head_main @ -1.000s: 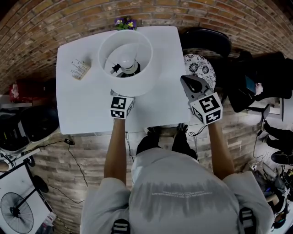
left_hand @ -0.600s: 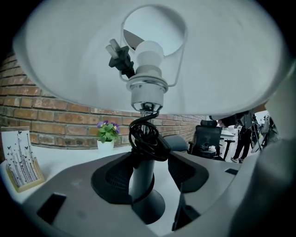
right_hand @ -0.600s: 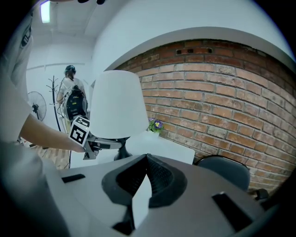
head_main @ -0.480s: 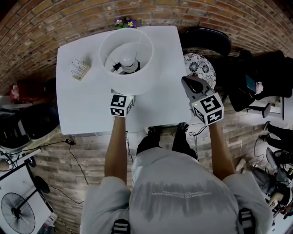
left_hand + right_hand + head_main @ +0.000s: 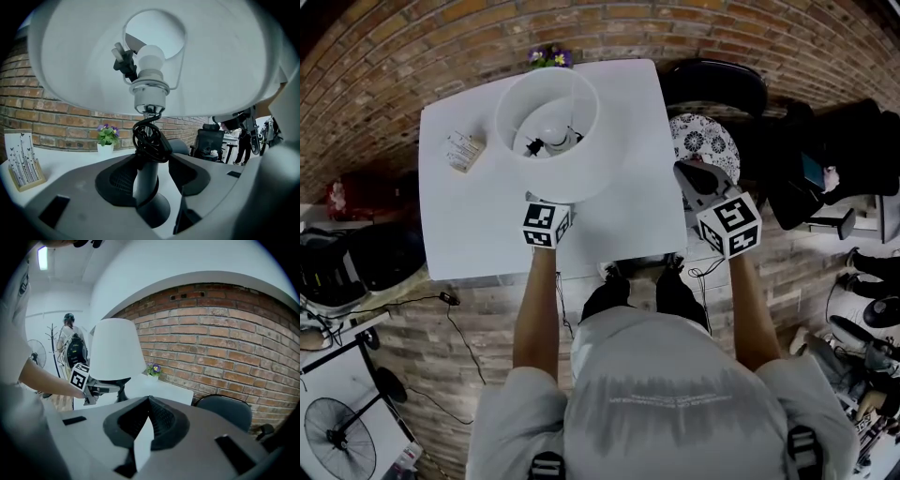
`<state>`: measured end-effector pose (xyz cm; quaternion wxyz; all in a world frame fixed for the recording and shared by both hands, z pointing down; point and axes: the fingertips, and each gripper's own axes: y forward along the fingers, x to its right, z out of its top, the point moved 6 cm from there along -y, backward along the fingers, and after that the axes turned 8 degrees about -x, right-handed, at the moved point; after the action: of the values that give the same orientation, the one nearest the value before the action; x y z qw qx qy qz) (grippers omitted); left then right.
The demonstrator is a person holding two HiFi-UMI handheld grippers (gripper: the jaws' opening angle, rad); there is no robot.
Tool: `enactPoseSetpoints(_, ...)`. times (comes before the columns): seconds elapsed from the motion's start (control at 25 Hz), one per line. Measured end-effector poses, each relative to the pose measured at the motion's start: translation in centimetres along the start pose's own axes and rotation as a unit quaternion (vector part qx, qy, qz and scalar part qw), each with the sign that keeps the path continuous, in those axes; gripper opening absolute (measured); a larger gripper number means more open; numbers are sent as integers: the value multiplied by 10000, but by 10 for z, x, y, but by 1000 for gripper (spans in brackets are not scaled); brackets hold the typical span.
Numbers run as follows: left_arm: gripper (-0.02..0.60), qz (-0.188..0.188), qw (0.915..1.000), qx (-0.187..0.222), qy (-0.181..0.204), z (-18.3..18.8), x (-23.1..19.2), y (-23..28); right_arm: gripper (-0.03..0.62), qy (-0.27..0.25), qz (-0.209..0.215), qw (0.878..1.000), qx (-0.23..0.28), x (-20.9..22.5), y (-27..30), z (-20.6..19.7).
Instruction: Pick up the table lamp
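Clamping one lamp (image 5: 547, 122) by its stem with left gripper (image 5: 150, 164); holding right gripper (image 5: 149, 401) closed tight, empty. On the one table (image 5: 469, 225): one card (image 5: 462, 150), one flower pot (image 5: 547, 57).

Left gripper (image 5: 546, 221) reaches forward, jaws clamped on the table lamp (image 5: 548, 122) stem; right gripper (image 5: 692, 180) hangs aside, jaws together.

white lamp (image 5: 547, 131), white table (image 5: 469, 234), red-brick wall (image 5: 225, 348)

White table (image 5: 469, 230) (card (image 5: 463, 150), flowerpot (image 5: 546, 58))
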<state>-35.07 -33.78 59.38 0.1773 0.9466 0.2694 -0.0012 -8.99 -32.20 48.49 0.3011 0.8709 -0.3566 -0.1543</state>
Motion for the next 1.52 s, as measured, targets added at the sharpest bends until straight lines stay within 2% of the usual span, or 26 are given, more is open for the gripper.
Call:
enactPoseSetpoints(0.36, 212, 454, 9990, -25, 23, 40, 14, -19, 0, 25, 8, 9992, 395, 33, -28, 10)
enactPoseSetpoints(0.72, 212, 761, 9967, -197, 189, 94, 35, -34, 0, -569, 3, 9955, 754, 60, -53, 49)
enactPoseSetpoints(0.92, 212, 919, 9953, -236, 180, 119, 51, -36, 2, -671, -72, 9925, 1018, 77, -67, 67)
enactPoseSetpoints(1.08, 212, 951, 9950, -263, 169, 131, 65, -34, 2, -644, -96, 9905, 1213, 92, -78, 76)
enactPoseSetpoints(1.52, 211, 865, 9957, 198, 248, 154, 102, -37, 2, -918, -91, 9831, 1582, 103, -103, 89)
